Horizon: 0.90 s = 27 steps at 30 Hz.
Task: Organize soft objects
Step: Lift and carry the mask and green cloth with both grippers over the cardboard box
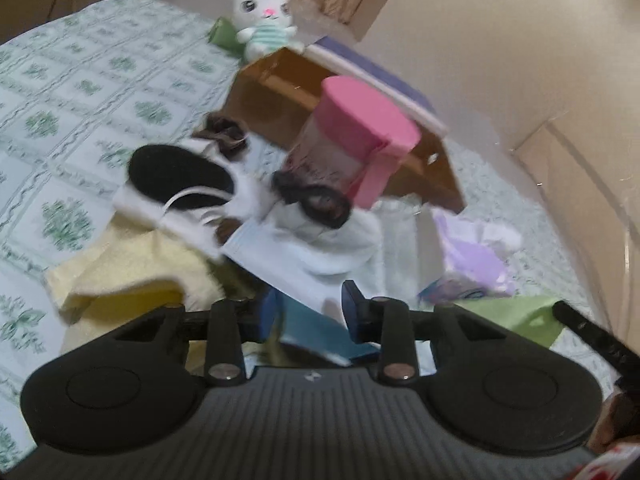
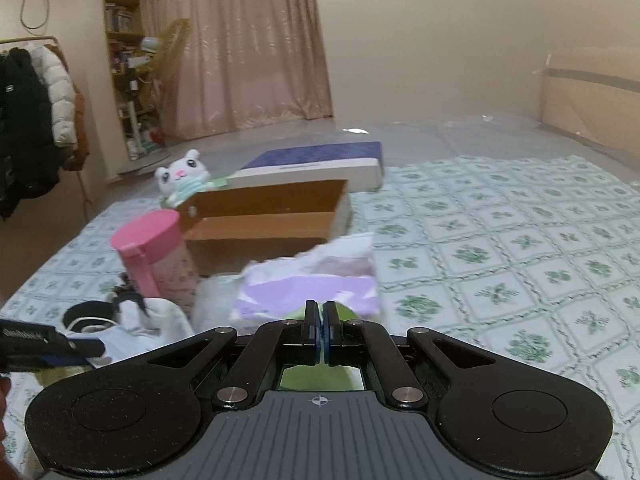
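Nearest the left wrist camera, the left hand-held gripper (image 1: 310,316) is standing part open, its blue pads (image 1: 352,312) sitting either side of a teal-edged flat piece (image 1: 316,336) at the near edge of the heap; whether the pads are pressing on it I cannot tell. Over on the right, the right hand-held gripper (image 2: 321,320) is pinching fully closed on a light-green cloth (image 2: 316,378), which is showing through the frame below the jaws and just beyond the tips; its shape is mostly hidden, so its long axis cannot be told.

Judging from this, the sorting is in its early part; the green cloth is being picked out of the heap on the bed (image 2: 500,240), and the next move is calling for carrying it clear without dragging its neighbours, then choosing a place for it.

Just beyond, a yellow towel (image 1: 132,268), a white cloth (image 1: 328,244) with black hair ties (image 1: 320,202) on it, and a purple tissue pack (image 2: 316,284) are lying jumbled together; the pink-lidded bottle (image 1: 352,144) is standing upright behind them; farther back the open cardboard box (image 2: 264,216) is lying with its long side across the right view; the plush cat (image 1: 264,20) is sitting upright behind it.
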Tool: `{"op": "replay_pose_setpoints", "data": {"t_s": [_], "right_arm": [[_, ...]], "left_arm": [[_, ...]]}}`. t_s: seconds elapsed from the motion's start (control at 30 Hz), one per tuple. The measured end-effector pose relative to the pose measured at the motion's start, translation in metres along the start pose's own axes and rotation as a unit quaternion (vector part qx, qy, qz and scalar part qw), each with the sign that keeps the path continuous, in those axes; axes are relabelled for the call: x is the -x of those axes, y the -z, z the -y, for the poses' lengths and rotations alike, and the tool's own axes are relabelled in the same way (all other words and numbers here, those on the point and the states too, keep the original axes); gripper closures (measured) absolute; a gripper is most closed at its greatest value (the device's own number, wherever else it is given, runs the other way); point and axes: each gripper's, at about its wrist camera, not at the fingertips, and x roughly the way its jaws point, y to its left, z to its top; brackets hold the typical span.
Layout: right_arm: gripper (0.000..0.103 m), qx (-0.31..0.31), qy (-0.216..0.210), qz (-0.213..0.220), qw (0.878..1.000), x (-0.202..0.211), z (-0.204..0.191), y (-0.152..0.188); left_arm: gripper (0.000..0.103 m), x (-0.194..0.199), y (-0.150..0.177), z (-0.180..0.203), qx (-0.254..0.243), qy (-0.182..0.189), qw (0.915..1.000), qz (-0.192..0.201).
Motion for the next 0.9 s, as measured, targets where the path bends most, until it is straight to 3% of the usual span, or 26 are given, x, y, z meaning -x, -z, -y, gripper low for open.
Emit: {"op": "replay_pose_setpoints", "data": {"t_s": [0.13,0.27,0.37,0.67,0.9], "right_arm": [[0.101,-0.012,0.009,-0.003,1.000,-0.001,0.010,0.003],[0.101,-0.018,0.011,-0.006,1.000,0.000,0.014,0.004],[0.101,-0.024,0.008,-0.001,1.000,0.002,0.016,0.002],[0.101,-0.019,-0.026,0.026,0.999,0.022,0.013,-0.020],[0.101,-0.020,-0.088,0.042,0.995,0.028,0.005,-0.053]], "left_arm": [[0.074,-0.010,-0.004,0.009,-0.006,0.005,1.0000,-0.002],[0.095,-0.020,-0.006,0.015,-0.009,0.001,0.9998,-0.015],[0.102,-0.017,-0.005,0.016,-0.010,-0.003,0.9999,-0.013],[0.103,0.030,-0.020,0.026,-0.039,0.004,0.9987,0.032],[0.103,0.068,-0.051,0.022,-0.085,-0.025,0.9930,0.078]]}}
